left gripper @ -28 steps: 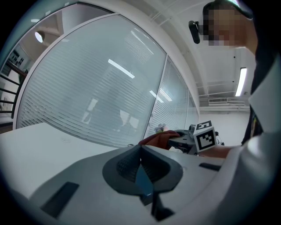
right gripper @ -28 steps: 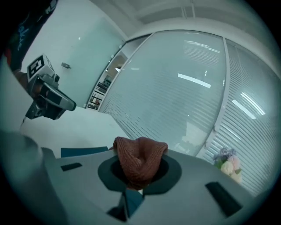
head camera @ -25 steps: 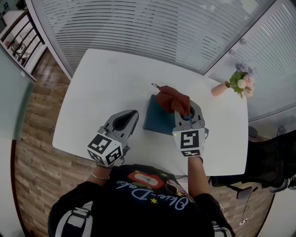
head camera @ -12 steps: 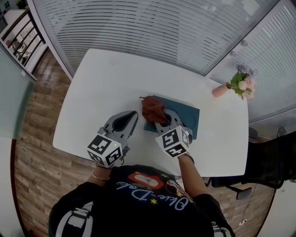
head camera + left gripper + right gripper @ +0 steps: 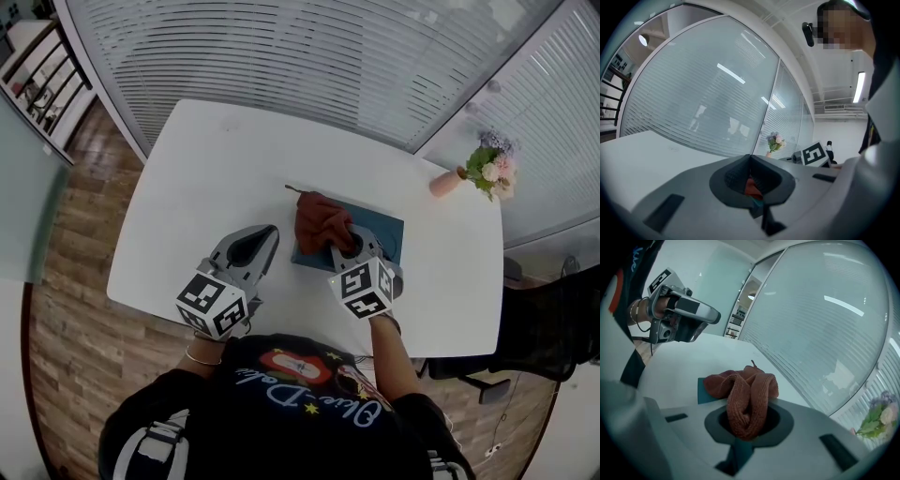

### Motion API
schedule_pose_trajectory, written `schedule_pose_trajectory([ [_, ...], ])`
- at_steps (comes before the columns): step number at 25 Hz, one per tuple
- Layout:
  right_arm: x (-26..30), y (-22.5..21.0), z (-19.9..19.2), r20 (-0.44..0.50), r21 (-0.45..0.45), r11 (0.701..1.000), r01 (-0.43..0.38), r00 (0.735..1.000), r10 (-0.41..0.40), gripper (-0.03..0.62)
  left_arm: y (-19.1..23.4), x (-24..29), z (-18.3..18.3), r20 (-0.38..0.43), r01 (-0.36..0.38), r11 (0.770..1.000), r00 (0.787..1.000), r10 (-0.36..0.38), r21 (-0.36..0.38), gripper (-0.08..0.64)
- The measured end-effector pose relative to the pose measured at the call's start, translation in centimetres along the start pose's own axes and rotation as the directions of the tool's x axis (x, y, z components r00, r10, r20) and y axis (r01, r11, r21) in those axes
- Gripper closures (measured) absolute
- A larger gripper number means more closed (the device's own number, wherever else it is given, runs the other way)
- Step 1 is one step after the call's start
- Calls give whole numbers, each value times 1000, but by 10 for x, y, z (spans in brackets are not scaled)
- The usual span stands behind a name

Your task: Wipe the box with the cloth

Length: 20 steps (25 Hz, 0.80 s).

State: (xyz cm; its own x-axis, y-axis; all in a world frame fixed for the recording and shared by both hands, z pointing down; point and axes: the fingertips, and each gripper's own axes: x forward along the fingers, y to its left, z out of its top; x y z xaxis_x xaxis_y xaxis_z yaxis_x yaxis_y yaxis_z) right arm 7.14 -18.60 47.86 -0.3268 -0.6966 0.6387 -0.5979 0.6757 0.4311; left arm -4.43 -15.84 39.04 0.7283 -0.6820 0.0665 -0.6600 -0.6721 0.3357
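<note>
1. Rust-red knitted cloth (image 5: 321, 220): your right hand-held gripper (image 5: 345, 246) is clamped on it. In the right gripper view a thick fold fills the gap between the jaws, and the rest bunches up just ahead of the tips.
2. The cloth rests on the left end of the teal box (image 5: 382, 234). In the head view its bulk covers the box's far-left corner, and a thin tail pokes past that corner onto the white worktop (image 5: 206, 178).
3. The box lies flat, directly under and ahead of your right hand-held gripper. Its right part shows bare teal beside the gripper body.
4. Your left hand-held gripper (image 5: 264, 234) hovers just left of the box, apart from it and pointing away from you. Its jaws stand closed tip to tip with nothing in them. Through the opening behind the tips, the left gripper view shows a sliver of the cloth and the box farther off.
5. Edges: the box sits in the near-right part of the worktop, its near side not far from the front edge in front of you.
6. Room: the widest stretch of worktop lies to the left of and beyond the box. To the right, a pink vase of flowers (image 5: 476, 171) stands near the far-right corner, well apart from the box.
</note>
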Motion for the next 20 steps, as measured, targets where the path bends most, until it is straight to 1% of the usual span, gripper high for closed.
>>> schedule_pose_trajectory([
  [5, -8, -13, -19, -45, 23, 999, 37, 998, -36, 568, -4, 1, 0, -1, 10, 1000, 1000, -10, -1, 557],
  [9, -12, -21, -25, -43, 56, 997, 48, 998, -46, 568, -4, 3, -1, -4, 12, 1000, 1000, -12, -1, 557],
  [15, -18, -27, -30, -42, 77, 995, 63, 997, -60, 567, -2, 1, 1, 1, 4, 1000, 1000, -4, 0, 557],
  [20, -24, -33, -34, -49, 91, 991, 96, 995, -92, 568, -2, 0, 2, 3, 5, 1000, 1000, -5, 1, 557],
])
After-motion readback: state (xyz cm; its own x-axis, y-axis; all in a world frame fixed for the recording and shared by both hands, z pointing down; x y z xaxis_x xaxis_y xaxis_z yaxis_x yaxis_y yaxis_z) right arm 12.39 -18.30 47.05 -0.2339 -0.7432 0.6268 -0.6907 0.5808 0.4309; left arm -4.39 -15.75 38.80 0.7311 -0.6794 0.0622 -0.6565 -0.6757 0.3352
